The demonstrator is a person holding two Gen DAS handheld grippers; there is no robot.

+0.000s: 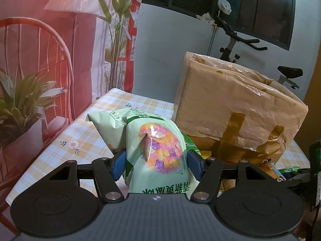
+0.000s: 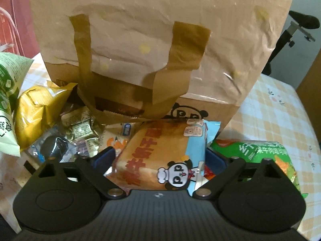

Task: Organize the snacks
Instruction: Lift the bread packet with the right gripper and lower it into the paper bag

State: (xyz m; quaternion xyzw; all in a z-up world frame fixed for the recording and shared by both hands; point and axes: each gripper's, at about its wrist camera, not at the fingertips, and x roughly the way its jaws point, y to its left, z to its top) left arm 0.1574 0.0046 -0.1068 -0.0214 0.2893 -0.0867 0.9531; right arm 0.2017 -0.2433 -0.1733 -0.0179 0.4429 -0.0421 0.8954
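Observation:
My left gripper (image 1: 156, 163) is shut on a pale green puffed snack bag (image 1: 154, 146) printed with pink, orange and purple chips, held above the checked table (image 1: 80, 132). My right gripper (image 2: 158, 160) is closed around an orange and blue bread packet with a panda chef (image 2: 160, 156), which lies in front of the taped cardboard box (image 2: 160, 40). The box also shows in the left wrist view (image 1: 230, 108), right of the green bag.
Left of the bread packet lie a gold snack bag (image 2: 38, 112), small wrapped sweets (image 2: 82, 132) and a pale green bag (image 2: 8, 100). A green packet (image 2: 258, 152) lies on its right. An exercise bike (image 1: 240, 42) stands behind the table.

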